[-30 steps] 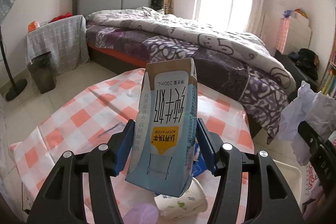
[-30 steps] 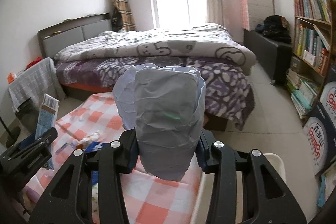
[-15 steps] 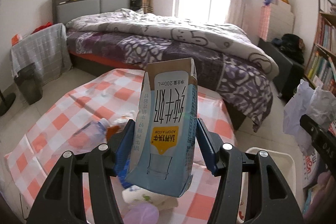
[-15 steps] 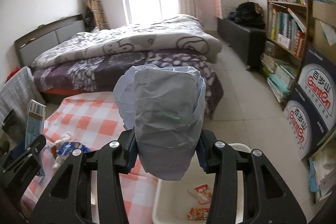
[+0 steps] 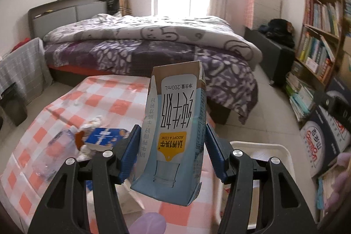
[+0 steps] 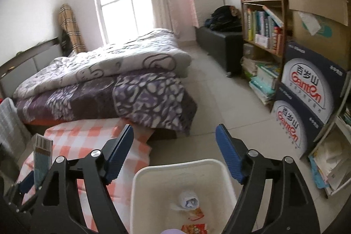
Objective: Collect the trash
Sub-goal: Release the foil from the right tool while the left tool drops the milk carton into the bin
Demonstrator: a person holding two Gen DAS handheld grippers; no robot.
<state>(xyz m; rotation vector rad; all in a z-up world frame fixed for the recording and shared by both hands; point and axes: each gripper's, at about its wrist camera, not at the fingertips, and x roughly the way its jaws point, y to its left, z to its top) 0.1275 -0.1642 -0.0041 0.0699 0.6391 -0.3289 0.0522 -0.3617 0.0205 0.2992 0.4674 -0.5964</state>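
Beyond the desk (image 5: 105, 100), with its red-and-white checked cloth, a bed (image 5: 153, 43) with a purple patterned cover fills the background. Beside the desk edge stands a white bin (image 6: 158, 170); inside it lie a crumpled paper wad (image 6: 188, 199) and red snack wrappers (image 6: 195, 226). Right gripper (image 6: 174, 152) hangs above the bin, jaws spread, nothing between them. Left gripper (image 5: 172, 151) is clamped on a light-blue milk carton (image 5: 175, 131), held upside down over the desk near the bin. On the cloth left of it: a blue-and-white carton (image 5: 103, 136), crumpled tissue (image 5: 93, 123), and possibly a clear plastic bottle (image 5: 52, 152), blurred.
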